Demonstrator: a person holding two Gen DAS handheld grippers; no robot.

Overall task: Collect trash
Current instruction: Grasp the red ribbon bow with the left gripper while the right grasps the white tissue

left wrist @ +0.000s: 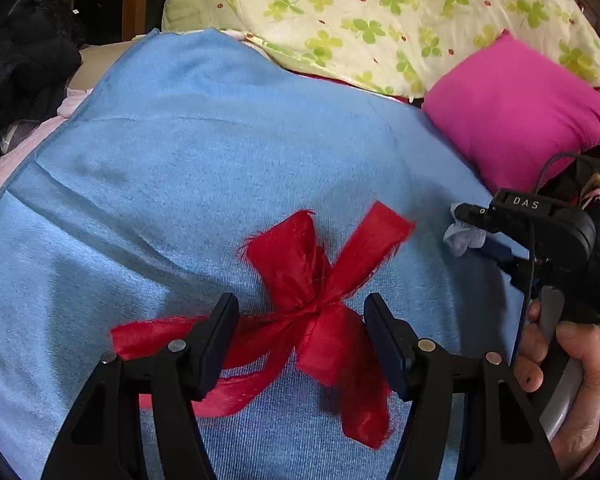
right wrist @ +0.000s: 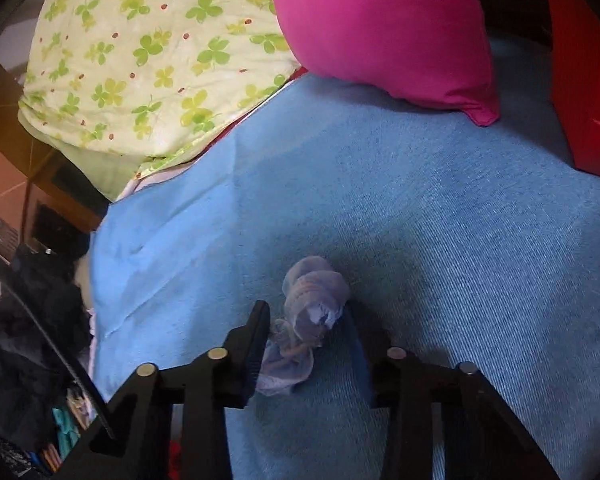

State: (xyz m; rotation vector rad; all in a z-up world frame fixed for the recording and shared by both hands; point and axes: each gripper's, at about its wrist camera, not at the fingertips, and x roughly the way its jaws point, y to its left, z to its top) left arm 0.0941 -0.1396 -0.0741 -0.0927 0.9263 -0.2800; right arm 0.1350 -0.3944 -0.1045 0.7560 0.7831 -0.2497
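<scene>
Blue fleece blanket (left wrist: 204, 152) covers the bed in both views, spread fairly flat with a few creases. Counted across the two views: one blanket, one clover-print pillow, one magenta cushion, one red ribbon bow, one crumpled pale wad, two claws.

From the left wrist view, going left to right: a dark heap of clothing (left wrist: 24, 64) sits off the blanket's left edge, the yellow-green clover-print pillow (left wrist: 380, 12) lies along the far side, and the magenta cushion (left wrist: 516, 108) rests at the right on the blanket. One frayed red ribbon bow (left wrist: 312, 300) lies on the blanket, its knot between the fingers of the left claw (left wrist: 300, 340), which is released, jaws wide apart on either side of the knot, with the ribbon's left tail passing behind the left finger. Only this view shows the bow, and the right claw (left wrist: 480, 224) from outside, held in a hand (left wrist: 572, 380) at the right edge, its tips at the pale wad (left wrist: 464, 236).

From the right wrist view, the pillow (right wrist: 148, 60) is at upper left, the cushion (right wrist: 384, 20) at top centre, and a red object (right wrist: 580, 72) at the far right. Only here does the wad (right wrist: 304, 328) show clearly: thin, translucent, bluish-white crumpled material lying on the blanket (right wrist: 440, 220). The right claw (right wrist: 308, 344) is released, jaws spread to either side of it; the left finger is just beside the wad, and contact cannot be told.
</scene>
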